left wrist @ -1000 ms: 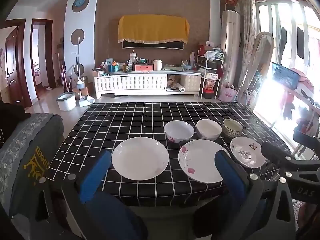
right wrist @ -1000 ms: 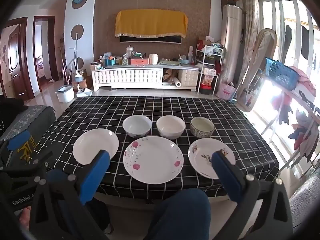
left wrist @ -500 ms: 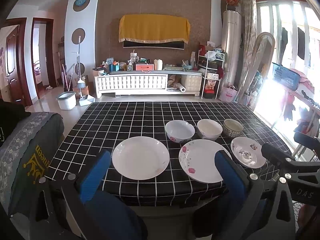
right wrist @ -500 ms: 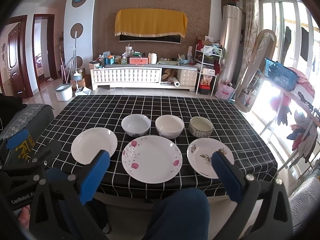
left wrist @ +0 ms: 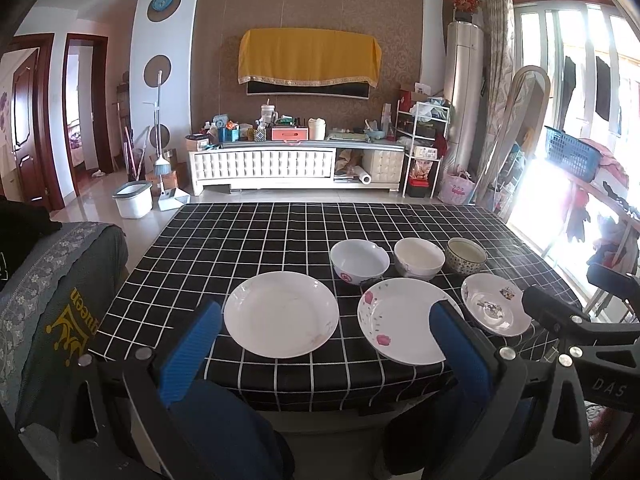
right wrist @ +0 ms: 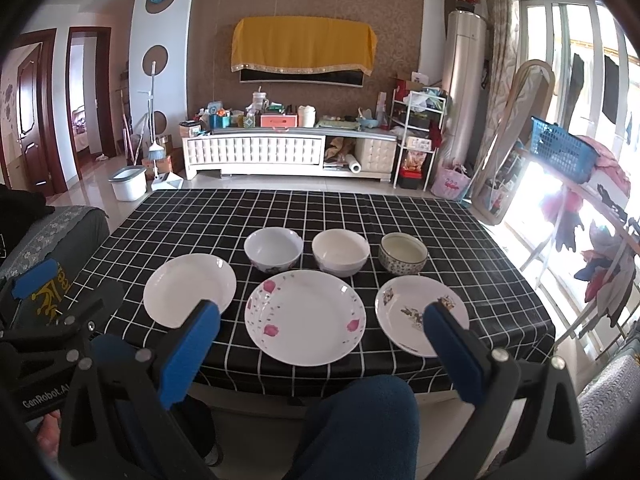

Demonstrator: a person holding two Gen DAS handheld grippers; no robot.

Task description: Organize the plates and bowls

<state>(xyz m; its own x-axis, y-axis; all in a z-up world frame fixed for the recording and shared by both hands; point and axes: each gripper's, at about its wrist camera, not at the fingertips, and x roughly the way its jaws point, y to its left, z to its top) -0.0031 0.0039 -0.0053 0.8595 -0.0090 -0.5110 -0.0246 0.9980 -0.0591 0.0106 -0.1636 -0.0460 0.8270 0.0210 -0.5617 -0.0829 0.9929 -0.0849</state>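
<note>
On the black checked tablecloth (right wrist: 200,216) lie three plates: a plain white plate (right wrist: 188,290) (left wrist: 280,314), a large pink-flowered plate (right wrist: 305,316) (left wrist: 400,320), and a small patterned plate (right wrist: 416,312) (left wrist: 494,308). Behind them stand three bowls: a white bowl (right wrist: 273,249) (left wrist: 359,260), a cream bowl (right wrist: 340,252) (left wrist: 419,258), and a speckled bowl (right wrist: 403,252) (left wrist: 466,255). My left gripper (left wrist: 326,344) is open, off the table's near edge, before the white plate. My right gripper (right wrist: 318,340) is open too, before the flowered plate. Neither holds anything.
A grey chair back with a gold print (left wrist: 60,304) stands at the table's left. The person's blue-clad knee (right wrist: 356,420) is under the near edge. A drying rack with clothes and a blue basket (right wrist: 560,152) lines the right side. A TV cabinet (right wrist: 280,152) is far behind.
Both grippers drifted slightly, so the dishes sit a touch higher in view. Nothing on the table moved, and both grippers stayed open.
</note>
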